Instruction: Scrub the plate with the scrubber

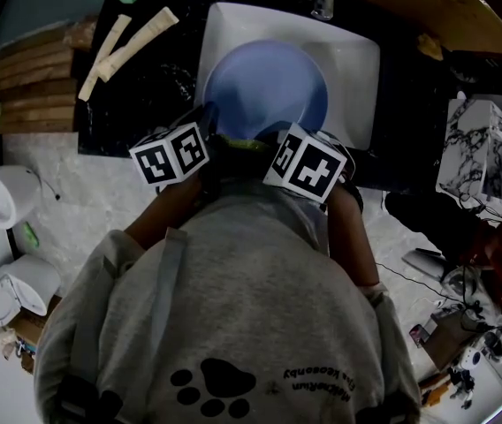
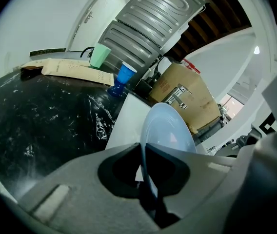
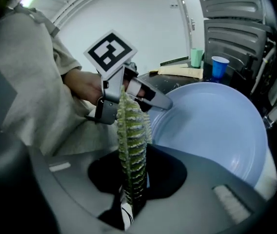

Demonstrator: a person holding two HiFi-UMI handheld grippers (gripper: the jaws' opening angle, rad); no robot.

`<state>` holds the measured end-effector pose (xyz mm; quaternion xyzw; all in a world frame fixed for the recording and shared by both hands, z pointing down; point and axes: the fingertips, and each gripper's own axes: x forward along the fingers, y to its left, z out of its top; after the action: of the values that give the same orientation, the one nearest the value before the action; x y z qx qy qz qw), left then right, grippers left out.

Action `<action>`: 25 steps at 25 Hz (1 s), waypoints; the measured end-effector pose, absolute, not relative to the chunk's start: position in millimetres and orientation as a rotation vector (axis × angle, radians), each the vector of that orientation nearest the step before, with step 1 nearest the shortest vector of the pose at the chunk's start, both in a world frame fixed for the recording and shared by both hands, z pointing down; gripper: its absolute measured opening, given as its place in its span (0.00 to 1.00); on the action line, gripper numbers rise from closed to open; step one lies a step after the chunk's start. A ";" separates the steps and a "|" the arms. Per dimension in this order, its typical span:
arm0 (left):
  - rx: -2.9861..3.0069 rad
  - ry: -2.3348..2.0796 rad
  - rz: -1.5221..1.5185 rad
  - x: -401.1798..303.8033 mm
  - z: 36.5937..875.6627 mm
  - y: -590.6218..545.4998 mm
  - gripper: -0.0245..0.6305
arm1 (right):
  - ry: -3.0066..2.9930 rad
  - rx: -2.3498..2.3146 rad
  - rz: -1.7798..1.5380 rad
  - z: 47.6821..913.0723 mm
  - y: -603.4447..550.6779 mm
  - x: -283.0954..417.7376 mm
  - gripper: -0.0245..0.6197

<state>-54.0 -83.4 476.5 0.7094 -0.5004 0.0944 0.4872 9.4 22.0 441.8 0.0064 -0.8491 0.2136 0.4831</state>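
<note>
A pale blue plate (image 1: 267, 91) is held tilted over the white sink (image 1: 361, 69). My left gripper (image 1: 209, 124) is shut on its near left rim; in the left gripper view the plate (image 2: 170, 130) stands edge-on, with its rim pinched in the jaws (image 2: 144, 155). My right gripper (image 3: 133, 174) is shut on a green, ribbed scrubber (image 3: 132, 140) that sticks up out of the jaws. In that view the scrubber is beside the plate (image 3: 216, 126), close to where the left gripper (image 3: 150, 97) grips it. Whether scrubber and plate touch I cannot tell.
Black stone counter (image 2: 41, 121) lies left of the sink, with a green cup (image 2: 99, 55), a blue cup (image 2: 125, 74) and flat beige strips (image 2: 70, 68) at its far edge. A faucet (image 2: 180, 94) stands behind the sink, with a brown cardboard box (image 2: 182, 99) behind it. The person's grey sleeves fill the near side.
</note>
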 end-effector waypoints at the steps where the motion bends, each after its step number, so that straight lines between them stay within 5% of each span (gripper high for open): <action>1: 1.728 -1.220 0.234 -54.6 476.0 -83.5 0.07 | -2.080 0.041 0.516 437.2 17.6 13.1 0.14; 14: 1.737 -1.232 0.263 -56.3 476.1 -86.2 0.07 | -2.205 0.522 0.253 377.7 -68.2 55.2 0.15; 25: 1.745 -1.239 0.276 -55.1 473.6 -89.6 0.06 | -1.787 0.745 -0.370 409.1 -128.7 80.9 0.15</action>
<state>-55.1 -89.6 473.6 0.7126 -0.5063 0.1127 0.4724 80.9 -128.7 409.1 0.3150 -0.7557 -0.1564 0.5524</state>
